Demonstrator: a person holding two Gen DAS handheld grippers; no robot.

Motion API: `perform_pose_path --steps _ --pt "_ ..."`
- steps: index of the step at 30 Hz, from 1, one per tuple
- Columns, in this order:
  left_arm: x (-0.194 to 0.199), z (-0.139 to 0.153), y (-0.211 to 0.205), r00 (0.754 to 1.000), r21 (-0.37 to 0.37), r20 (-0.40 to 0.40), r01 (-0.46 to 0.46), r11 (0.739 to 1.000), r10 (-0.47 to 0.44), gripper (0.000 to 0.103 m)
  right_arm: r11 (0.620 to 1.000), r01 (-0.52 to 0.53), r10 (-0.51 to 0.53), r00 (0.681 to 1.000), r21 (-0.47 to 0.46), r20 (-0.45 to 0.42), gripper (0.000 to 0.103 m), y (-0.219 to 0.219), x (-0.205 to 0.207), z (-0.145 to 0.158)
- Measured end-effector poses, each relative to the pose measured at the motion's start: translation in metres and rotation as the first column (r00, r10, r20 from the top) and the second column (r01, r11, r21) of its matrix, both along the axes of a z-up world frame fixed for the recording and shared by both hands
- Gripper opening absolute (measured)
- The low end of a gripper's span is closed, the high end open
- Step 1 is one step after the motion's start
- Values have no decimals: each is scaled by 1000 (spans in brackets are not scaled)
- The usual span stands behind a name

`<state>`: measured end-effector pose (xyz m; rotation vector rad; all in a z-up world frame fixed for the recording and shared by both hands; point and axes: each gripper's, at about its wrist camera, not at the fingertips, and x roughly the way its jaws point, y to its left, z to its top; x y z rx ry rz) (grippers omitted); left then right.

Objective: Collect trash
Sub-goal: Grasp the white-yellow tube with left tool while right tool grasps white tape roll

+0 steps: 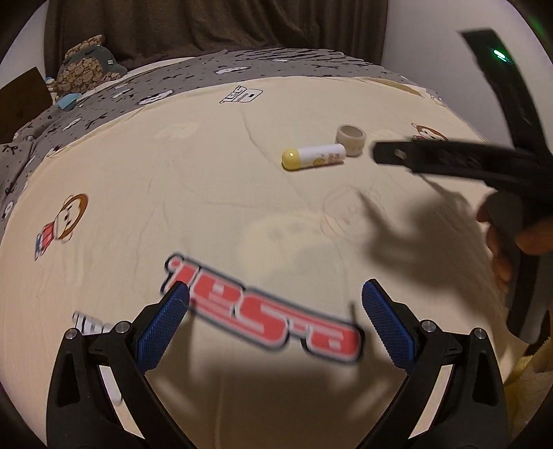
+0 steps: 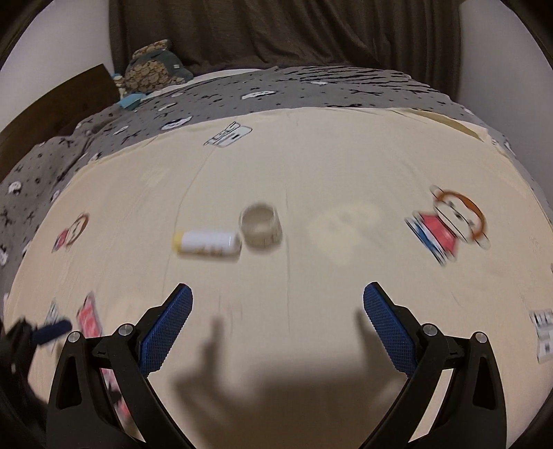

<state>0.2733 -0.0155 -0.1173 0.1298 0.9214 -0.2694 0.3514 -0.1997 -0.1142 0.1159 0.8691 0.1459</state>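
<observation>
A small white bottle with a yellow cap lies on its side on the cream bedsheet. A beige tape roll stands just right of it, touching or nearly so. Both show blurred in the right wrist view, the bottle and the roll. My left gripper is open and empty, low over the sheet, well short of them. My right gripper is open and empty, a short way before the roll. Its black fingers show right of the roll in the left wrist view.
A grey patterned blanket covers the far part of the bed. A stuffed toy sits at the far left by a dark wooden board. A brown curtain hangs behind. The left gripper's tip shows at lower left.
</observation>
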Motion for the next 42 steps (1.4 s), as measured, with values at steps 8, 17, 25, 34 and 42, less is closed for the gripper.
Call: perform_pose_path --steps 8,17,25,34,42 --pt "39 -1 -2 1000 -24 3 -16 1000 16 95 999 -7 9 997 33 -75 78 14 54 -16" --pt "76 -10 -31 1000 -63 -13 8 998 -9 95 1000 0 2 997 29 -73 33 -11 59 -16" --pt "106 -17 -64 1000 -75 -7 -14 997 14 95 999 35 -35 999 4 -33 33 -53 45 -4" --pt "120 -17 -77 999 -38 0 -37 999 37 65 1000 16 -17 1000 -9 -18 33 -62 30 -4" --pt "74 -2 -60 1000 -30 3 -19 999 19 65 1000 -7 7 1000 -26 2 33 -58 -16 9"
